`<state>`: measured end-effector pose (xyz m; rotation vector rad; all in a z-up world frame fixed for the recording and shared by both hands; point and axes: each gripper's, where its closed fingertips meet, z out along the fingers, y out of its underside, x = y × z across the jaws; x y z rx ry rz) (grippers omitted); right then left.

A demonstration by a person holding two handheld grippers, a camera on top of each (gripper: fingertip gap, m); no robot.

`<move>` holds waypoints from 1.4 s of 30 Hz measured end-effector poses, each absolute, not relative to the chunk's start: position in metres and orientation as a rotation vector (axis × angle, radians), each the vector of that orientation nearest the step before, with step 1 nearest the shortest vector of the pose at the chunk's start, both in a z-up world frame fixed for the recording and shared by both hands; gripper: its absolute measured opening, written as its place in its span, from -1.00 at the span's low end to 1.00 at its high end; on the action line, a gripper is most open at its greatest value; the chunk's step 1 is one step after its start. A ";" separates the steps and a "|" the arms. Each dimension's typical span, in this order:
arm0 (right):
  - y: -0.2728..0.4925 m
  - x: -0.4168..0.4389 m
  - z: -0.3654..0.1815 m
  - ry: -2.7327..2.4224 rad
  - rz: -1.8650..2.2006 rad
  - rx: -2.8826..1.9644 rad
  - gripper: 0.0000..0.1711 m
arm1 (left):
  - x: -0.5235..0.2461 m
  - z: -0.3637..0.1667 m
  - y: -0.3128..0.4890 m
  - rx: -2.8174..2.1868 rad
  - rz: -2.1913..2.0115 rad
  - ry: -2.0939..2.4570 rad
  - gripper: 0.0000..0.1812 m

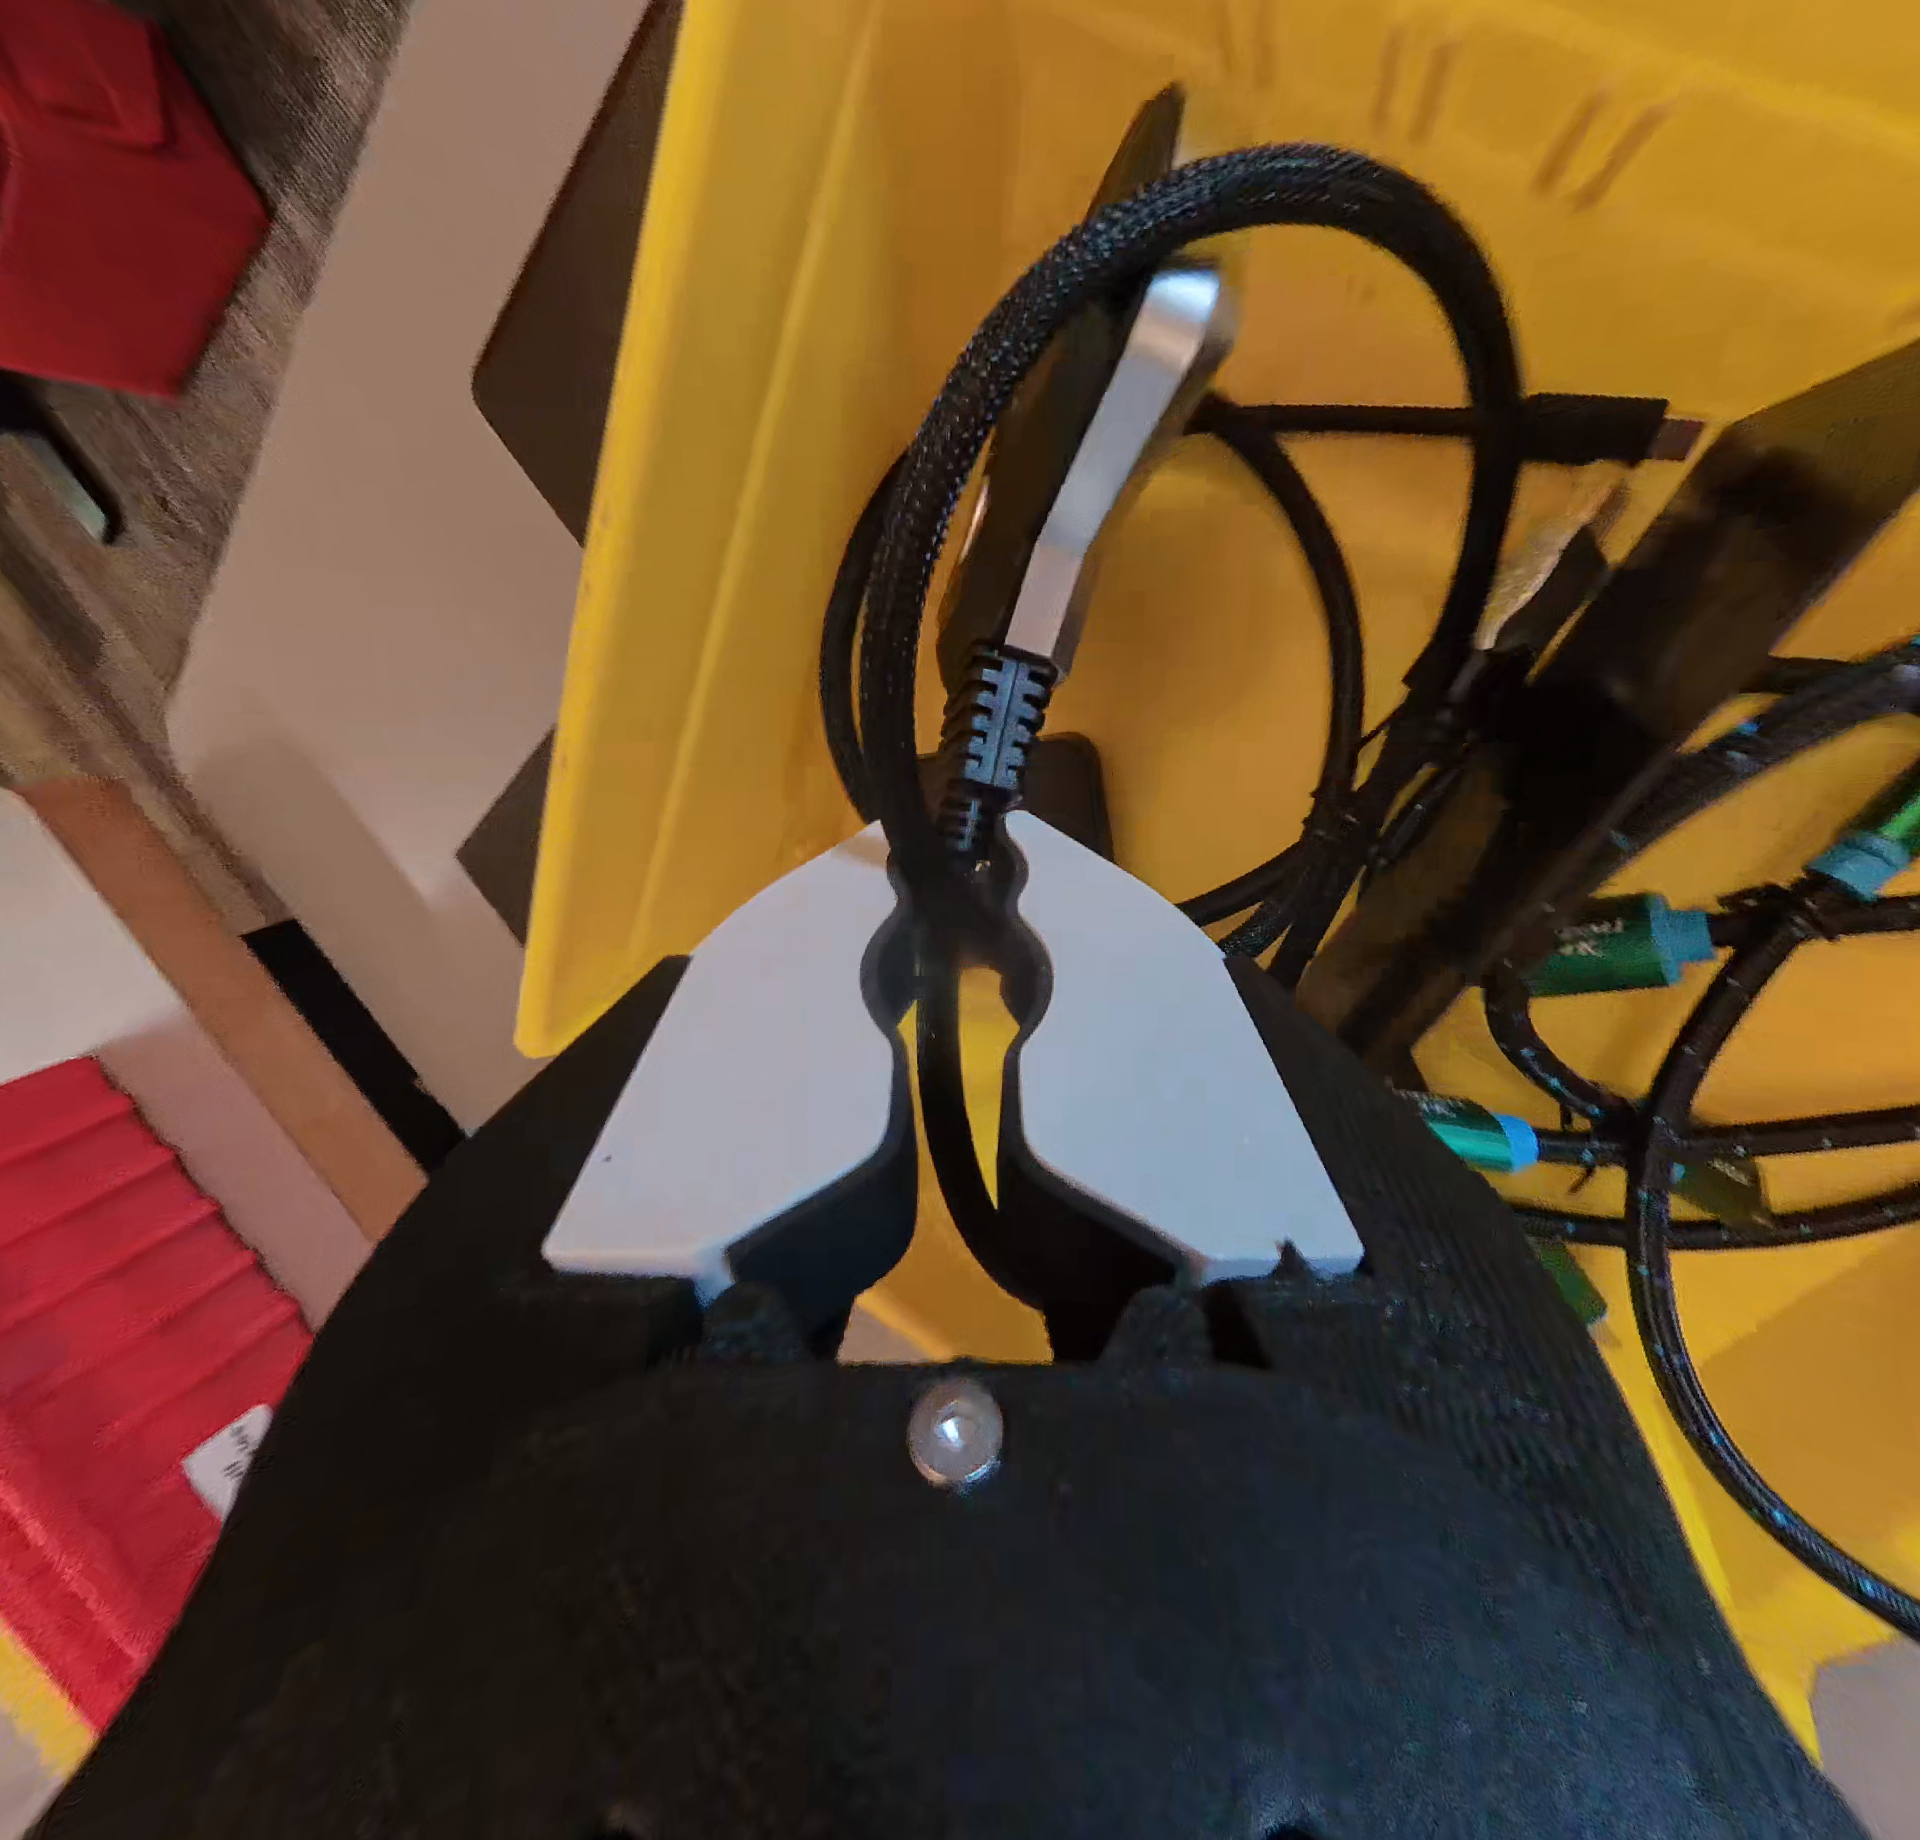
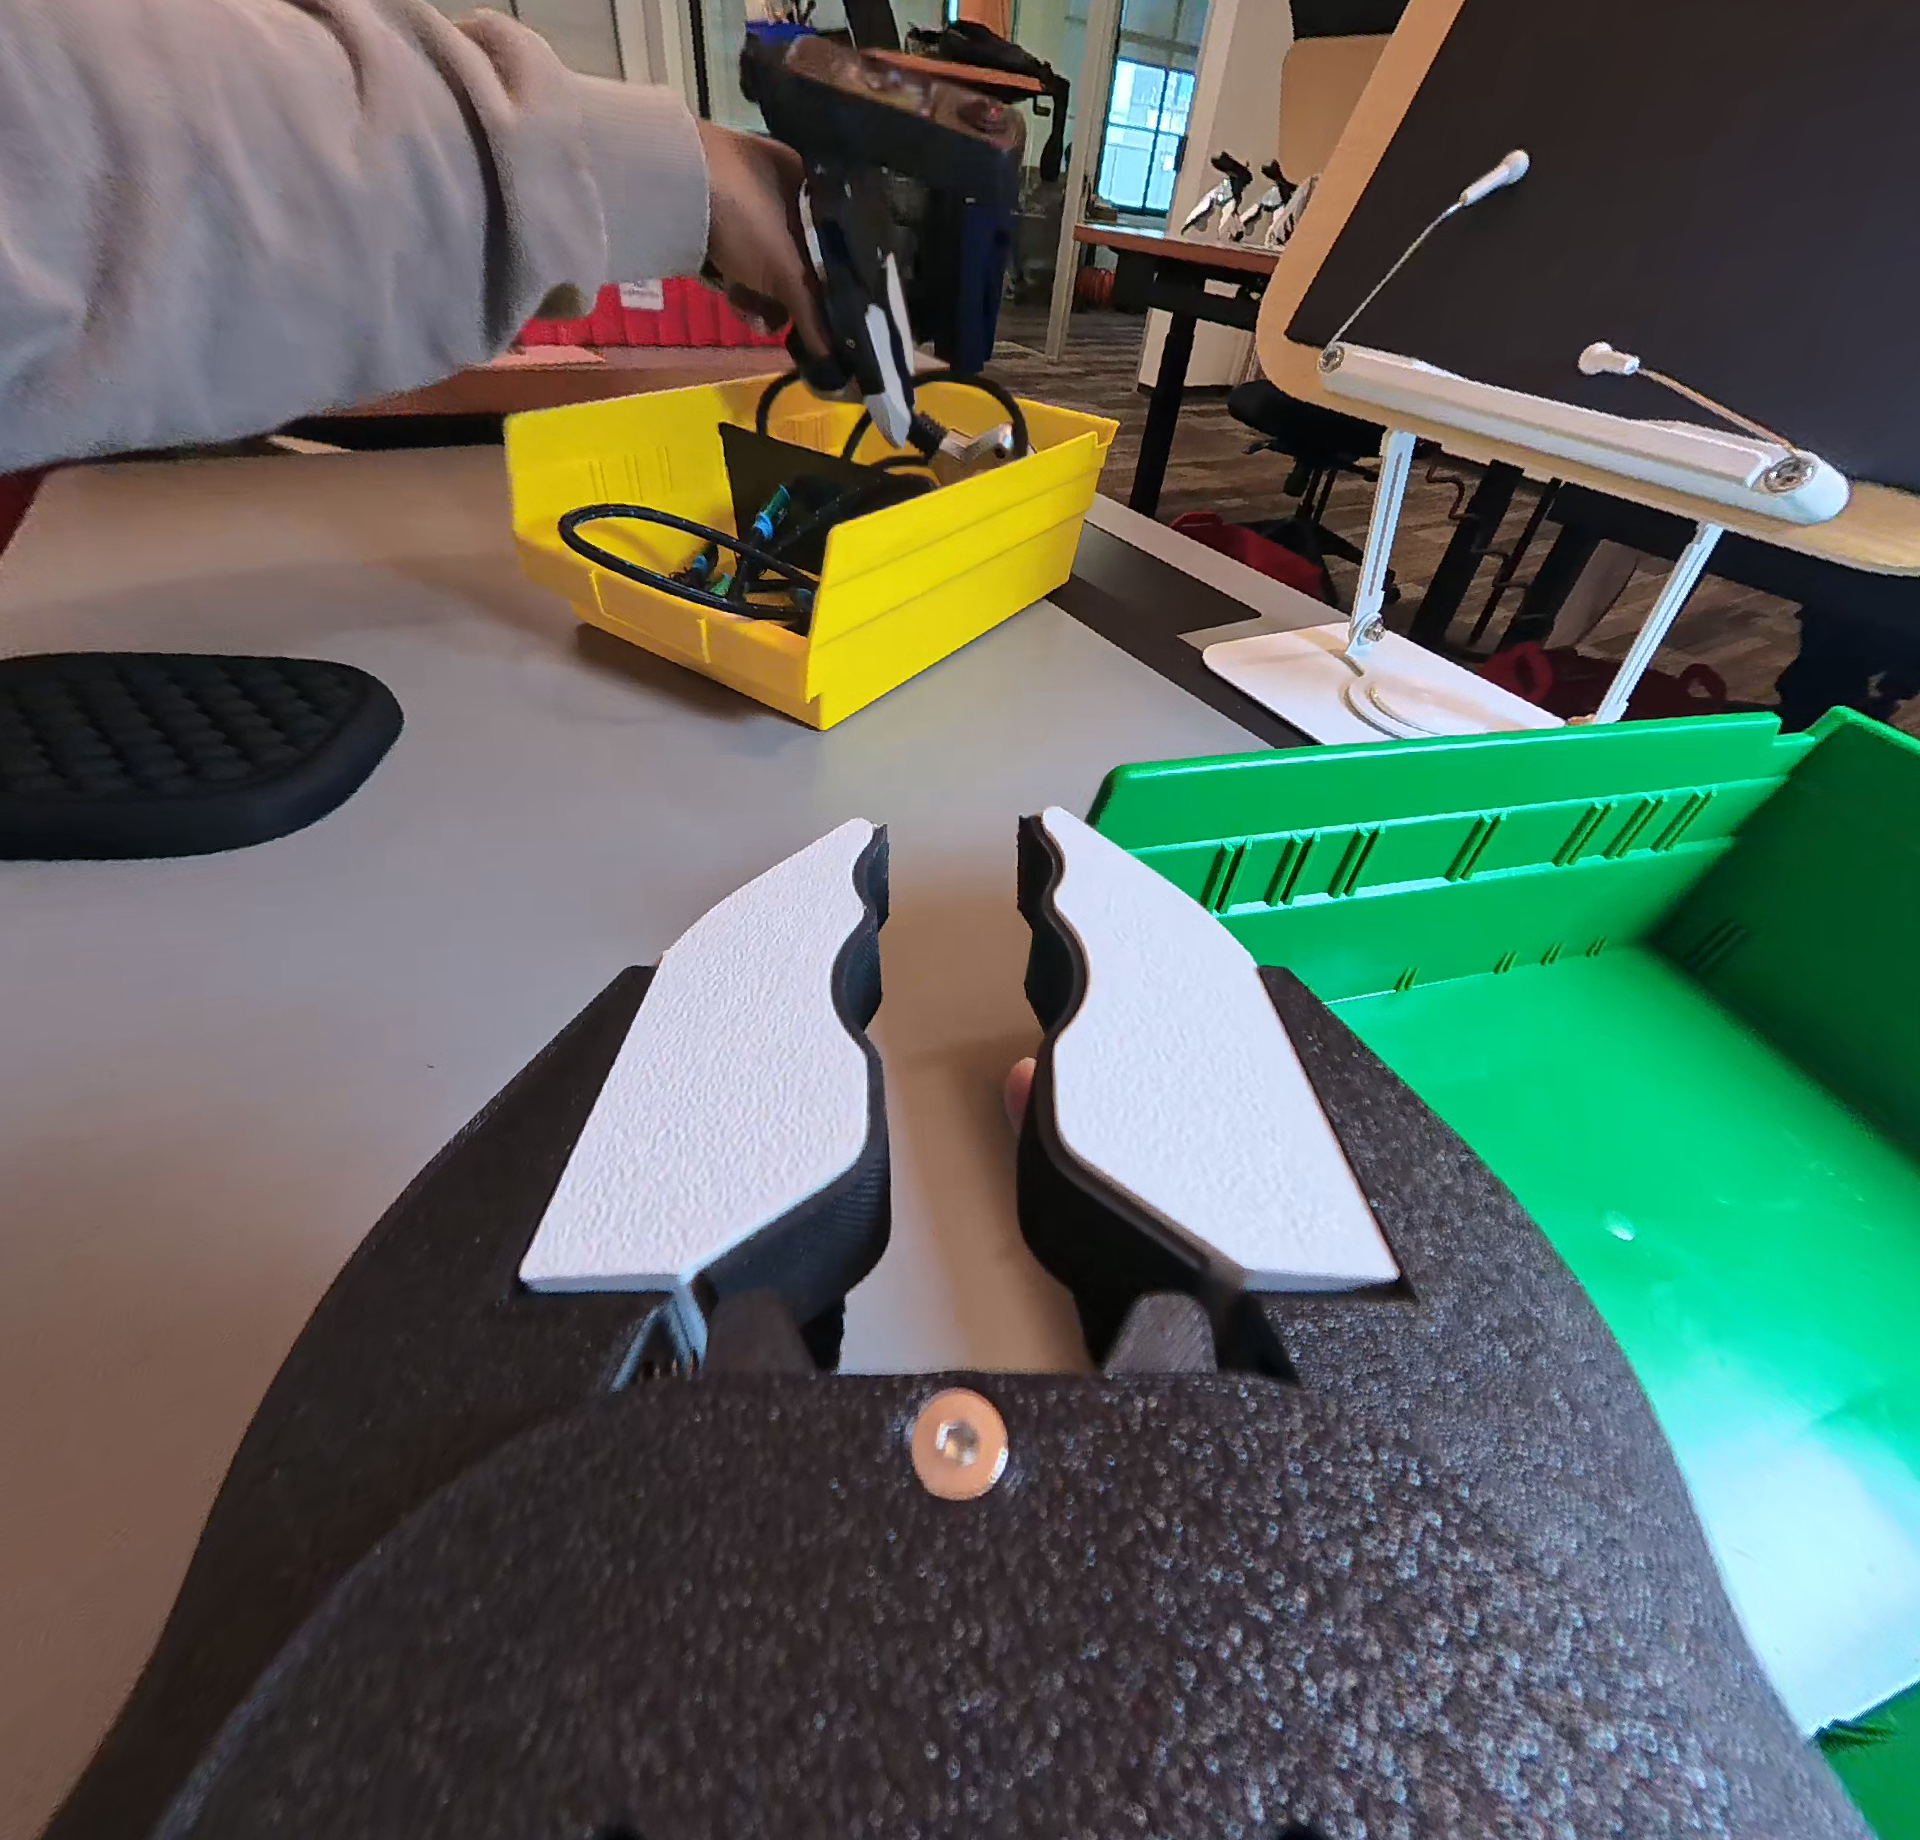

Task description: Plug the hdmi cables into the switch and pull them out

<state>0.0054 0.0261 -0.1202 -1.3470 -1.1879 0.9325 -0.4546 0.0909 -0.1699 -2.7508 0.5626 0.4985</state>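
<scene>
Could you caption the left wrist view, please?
Left gripper shut on black braided cable above the yellow bin.

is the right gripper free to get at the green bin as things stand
Probably yes. The right gripper is open and holds nothing, and the green bin sits just beside it on the table with nothing between them.

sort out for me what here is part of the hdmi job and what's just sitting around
Part of the job:
- left gripper, shut on the black braided cable
- green-ended cables
- flat black box, likely the switch
- yellow bin holding them all
- right gripper, open and empty

Just lying about:
- green bin
- black textured pad
- white stand
- red bins
</scene>
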 end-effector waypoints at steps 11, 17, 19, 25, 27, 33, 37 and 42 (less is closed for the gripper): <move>0.021 0.006 -0.119 -1.224 0.892 -1.323 -0.74 | -0.437 -0.114 0.078 -2.646 0.581 0.676 -0.87; 0.019 0.005 -0.120 -1.237 0.889 -1.320 -0.74 | -0.432 -0.078 0.074 -2.546 0.501 0.611 -0.86; 0.018 0.005 -0.122 -1.242 0.887 -1.323 -0.74 | -0.433 -0.074 0.071 -2.532 0.498 0.599 -0.86; 0.019 0.004 -0.125 -1.248 0.880 -1.328 -0.74 | -0.421 -0.049 0.072 -2.379 0.315 0.493 -0.86; 0.019 0.004 -0.126 -1.248 0.880 -1.333 -0.74 | -0.417 -0.039 0.073 -2.323 0.222 0.434 -0.86; 0.020 0.003 -0.130 -1.253 0.881 -1.345 -0.74 | -0.415 -0.023 0.067 -2.257 0.210 0.431 -0.86; 0.019 0.002 -0.134 -1.262 0.878 -1.357 -0.74 | -0.414 -0.007 0.064 -2.193 0.238 0.428 -0.86; 0.019 0.000 -0.137 -1.267 0.880 -1.367 -0.74 | -0.407 0.025 0.062 -2.048 0.250 0.423 -0.85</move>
